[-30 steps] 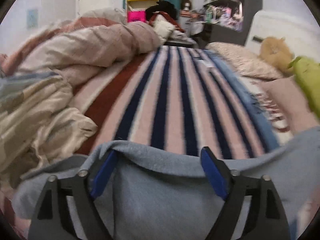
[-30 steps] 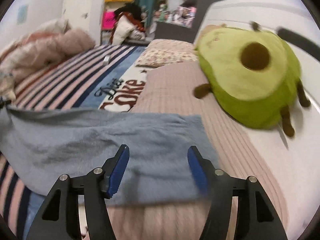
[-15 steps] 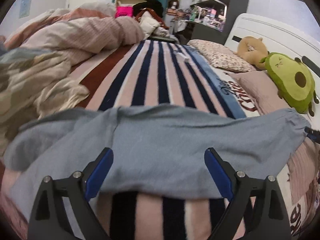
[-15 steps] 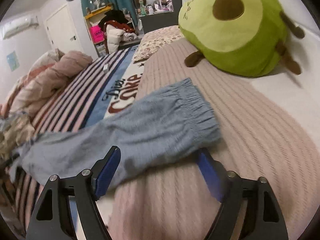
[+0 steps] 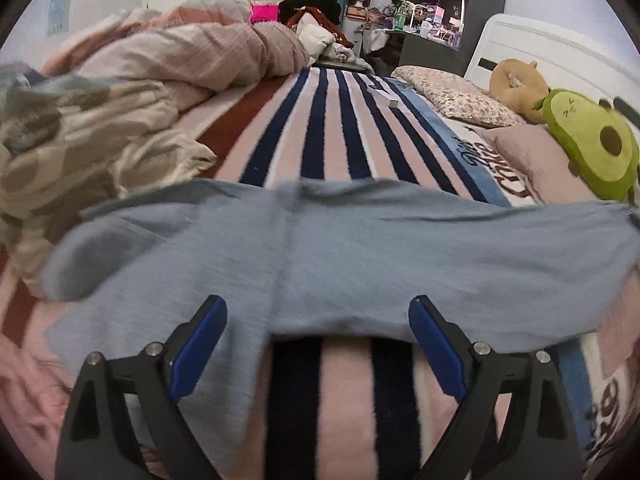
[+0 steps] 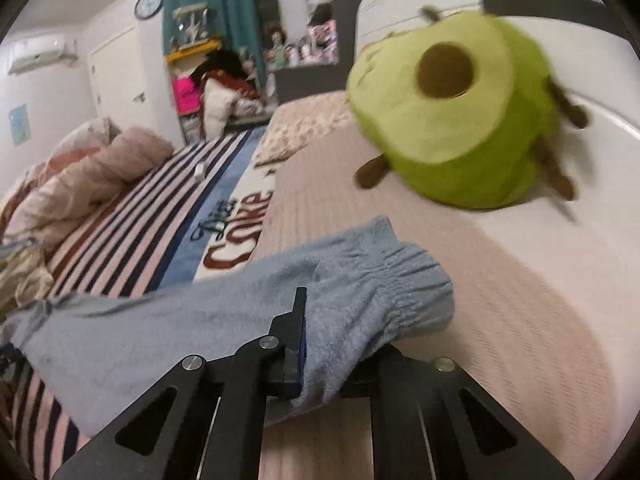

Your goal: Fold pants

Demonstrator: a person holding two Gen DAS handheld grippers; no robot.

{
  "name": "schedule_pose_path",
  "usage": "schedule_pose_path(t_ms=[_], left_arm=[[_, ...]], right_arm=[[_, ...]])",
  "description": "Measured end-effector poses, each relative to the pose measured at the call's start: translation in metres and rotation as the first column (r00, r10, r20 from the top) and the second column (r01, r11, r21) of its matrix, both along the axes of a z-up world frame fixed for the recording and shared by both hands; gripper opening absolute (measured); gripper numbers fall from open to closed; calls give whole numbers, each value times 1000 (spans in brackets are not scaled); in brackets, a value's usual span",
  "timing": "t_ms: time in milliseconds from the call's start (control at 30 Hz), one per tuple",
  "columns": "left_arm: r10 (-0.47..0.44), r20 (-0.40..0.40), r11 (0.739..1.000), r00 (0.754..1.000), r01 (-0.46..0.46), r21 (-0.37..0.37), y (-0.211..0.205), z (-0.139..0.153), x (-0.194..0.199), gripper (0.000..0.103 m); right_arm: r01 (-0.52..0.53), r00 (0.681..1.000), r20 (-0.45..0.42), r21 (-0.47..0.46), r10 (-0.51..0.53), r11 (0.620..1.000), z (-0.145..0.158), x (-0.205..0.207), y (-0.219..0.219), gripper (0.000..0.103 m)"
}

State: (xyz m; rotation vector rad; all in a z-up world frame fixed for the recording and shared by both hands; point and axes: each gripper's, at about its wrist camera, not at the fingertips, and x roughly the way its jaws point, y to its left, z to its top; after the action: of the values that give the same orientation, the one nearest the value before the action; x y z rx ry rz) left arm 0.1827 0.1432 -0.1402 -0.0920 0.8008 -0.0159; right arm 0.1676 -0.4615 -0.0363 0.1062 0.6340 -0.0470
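Light blue pants (image 5: 340,256) lie stretched across the striped blanket (image 5: 344,132) from left to right. My left gripper (image 5: 318,320) is open and empty, its blue pads (image 5: 200,344) just at the pants' near edge. In the right wrist view my right gripper (image 6: 336,340) is shut on the pants (image 6: 160,332) just behind the elastic waistband (image 6: 404,280), which bunches over the pink pillow (image 6: 500,320). Its right finger is hidden under the cloth.
A green avocado plush (image 6: 452,120) sits on the bed by the white headboard (image 6: 600,80), close beyond the waistband; it also shows in the left wrist view (image 5: 592,148). A crumpled duvet (image 5: 100,120) is piled at the left. A small white object (image 5: 384,96) lies far up the blanket.
My right gripper has closed on the pants near the waistband; it was open before. My left gripper has drawn back from the pants, staying open.
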Motion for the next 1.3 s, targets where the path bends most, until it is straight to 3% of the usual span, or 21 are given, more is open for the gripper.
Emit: schedule_pose_path(t_ms=[133,233,300,333,367,433,533,600,667,700,767,867,1067,1200,1300], left_arm=[[-7,-12,999,1000,7,53,4,6,-8,90],[-29,-54,995,998,34,99,1,2,-10,90],[-57,-98,985,994,72,156,-4,-6,-12,90],[-71,-115,982,991,90,165,-5,-8,-12,90],[-85,-131,980,988,106,167,-7,-11,-13,90],[-90,-161,974,983,120,193,-9,-17,-15,90],[-60,-188,944,980,117,308,-15,-27,-18,89],[-50,-218,922,975,129,364,-18,-37,-17,77],[-68,-256,916,964,162,367,-19,-43,-15,48],[-76,-262,913,962,173,370,-18,-44,-14,41],[-70,-241,905,968,164,393,-15,-38,-14,8],[-40,-185,915,982,110,387,-5,-19,-16,4],[57,-85,877,995,-9,480,14,13,8,3],[163,-12,867,987,-137,479,32,29,55,4],[233,-1,845,972,-202,496,47,27,96,6]], right_arm=[[82,996,43,-68,-79,994,26,-37,-20,3],[90,993,-70,-69,-95,993,21,-43,-36,5],[78,987,-135,-57,-85,995,9,-48,-34,23],[67,985,-155,-42,-73,997,3,-53,-32,44],[57,985,-163,-14,-59,998,-2,-60,-30,55],[56,987,-149,7,-54,998,-6,-76,-24,55],[60,991,-117,-8,-60,998,-3,-103,-12,56],[48,994,-93,-8,-48,999,0,-116,-4,56],[28,996,-85,-1,-28,1000,0,-120,3,56],[11,996,-85,2,-11,1000,0,-119,7,56],[-3,997,-80,-7,2,1000,0,-118,11,56],[-13,998,-68,-23,11,1000,-1,-117,15,56],[-47,997,-52,40,49,998,-7,-103,14,58],[-58,998,-34,71,60,996,-12,-95,13,58],[-68,997,-36,75,70,995,-17,-91,15,58]])
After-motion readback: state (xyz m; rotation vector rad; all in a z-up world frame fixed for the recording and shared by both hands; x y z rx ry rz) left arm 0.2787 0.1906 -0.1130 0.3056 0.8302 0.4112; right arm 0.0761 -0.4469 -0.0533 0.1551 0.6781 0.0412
